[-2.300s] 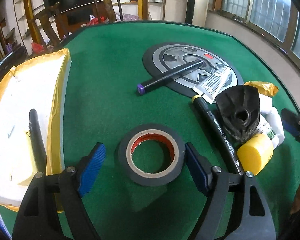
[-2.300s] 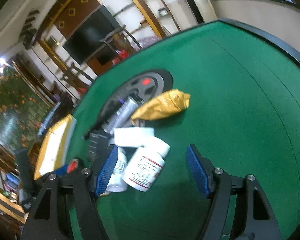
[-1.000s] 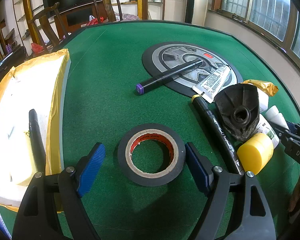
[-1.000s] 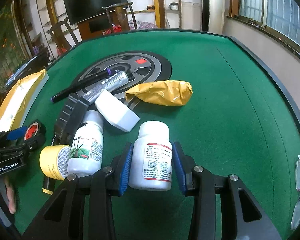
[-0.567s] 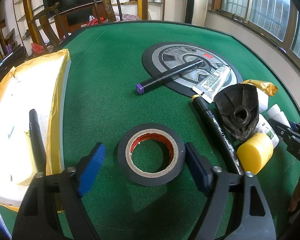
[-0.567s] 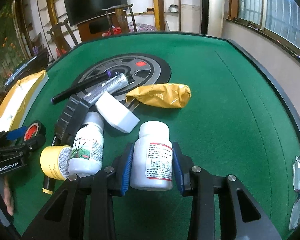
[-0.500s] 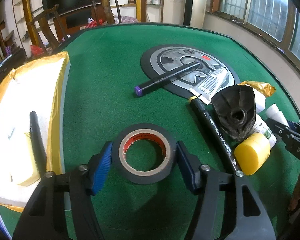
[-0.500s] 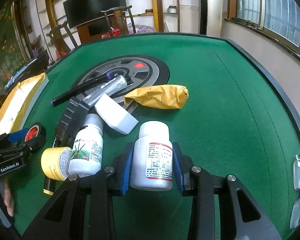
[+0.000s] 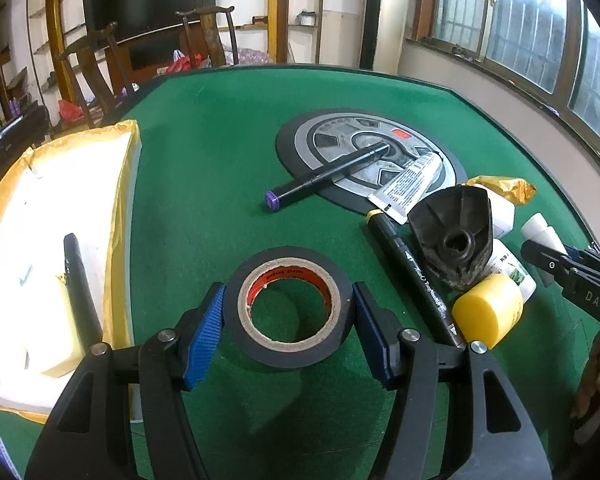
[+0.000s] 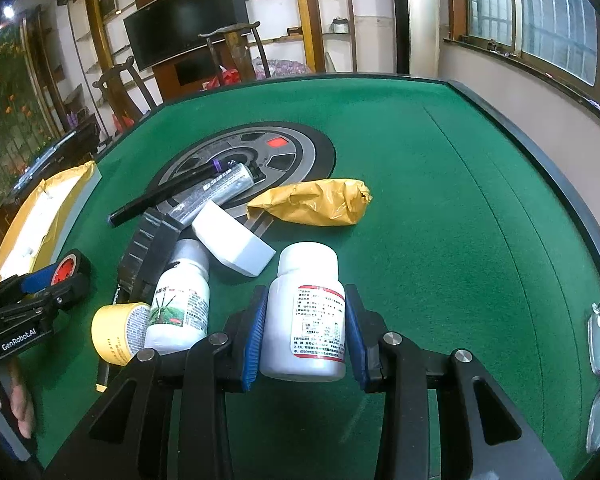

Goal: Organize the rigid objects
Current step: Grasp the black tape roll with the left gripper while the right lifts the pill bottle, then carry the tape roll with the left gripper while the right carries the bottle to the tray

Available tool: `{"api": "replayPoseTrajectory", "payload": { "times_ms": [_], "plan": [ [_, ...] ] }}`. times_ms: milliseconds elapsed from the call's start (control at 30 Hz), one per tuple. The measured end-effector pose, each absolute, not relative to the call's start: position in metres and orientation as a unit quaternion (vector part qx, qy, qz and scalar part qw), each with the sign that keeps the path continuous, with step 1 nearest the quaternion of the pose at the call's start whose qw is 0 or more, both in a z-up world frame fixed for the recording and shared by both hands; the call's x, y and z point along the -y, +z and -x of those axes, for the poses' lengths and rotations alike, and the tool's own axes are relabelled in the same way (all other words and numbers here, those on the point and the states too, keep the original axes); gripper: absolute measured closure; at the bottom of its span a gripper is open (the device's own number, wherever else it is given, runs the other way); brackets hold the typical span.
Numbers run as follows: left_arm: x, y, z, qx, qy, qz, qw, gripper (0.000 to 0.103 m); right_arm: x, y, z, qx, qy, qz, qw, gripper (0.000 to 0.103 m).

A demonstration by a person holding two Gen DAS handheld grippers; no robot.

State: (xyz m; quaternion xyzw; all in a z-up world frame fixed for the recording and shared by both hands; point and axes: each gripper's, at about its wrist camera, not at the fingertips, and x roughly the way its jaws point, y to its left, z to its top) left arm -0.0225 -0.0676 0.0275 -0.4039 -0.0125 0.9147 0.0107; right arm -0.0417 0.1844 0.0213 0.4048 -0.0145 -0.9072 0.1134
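1. Black electrical tape roll with red core (image 9: 290, 307) lies flat on green felt surface (image 9: 204, 184), lower centre of frame; left claw (image 9: 288, 328) has just closed onto it, blue pads touching both sides.
2. White plastic pill bottle with printed label (image 10: 306, 316) stands lower centre, pinched by right claw (image 10: 306, 336).
3. Yellow-capped bottle (image 10: 162, 320) lies just left of it.

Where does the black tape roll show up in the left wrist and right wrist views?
Left wrist: black tape roll at lower centre, clamped between the left gripper's blue pads.
Right wrist: the roll at far left edge, red core visible, in that gripper.
Shared landmark: yellow-capped bottle.
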Motion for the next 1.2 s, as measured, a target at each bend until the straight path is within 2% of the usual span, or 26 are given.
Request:
{"api": "replayPoseTrajectory", "payload": {
  "times_ms": [367,1200],
  "plan": [
    [0.065,0.039,0.015,-0.008,0.932,0.363,-0.016,0.042,-0.185,0.04,0.031,0.037,-0.926,-0.351,0.133,0.071],
    [0.063,0.066,-0.023,-0.024,0.953,0.295,-0.063,0.042,-0.134,0.059,0.0,-0.008,-0.929,-0.264,0.257,0.072]
  ]
}}
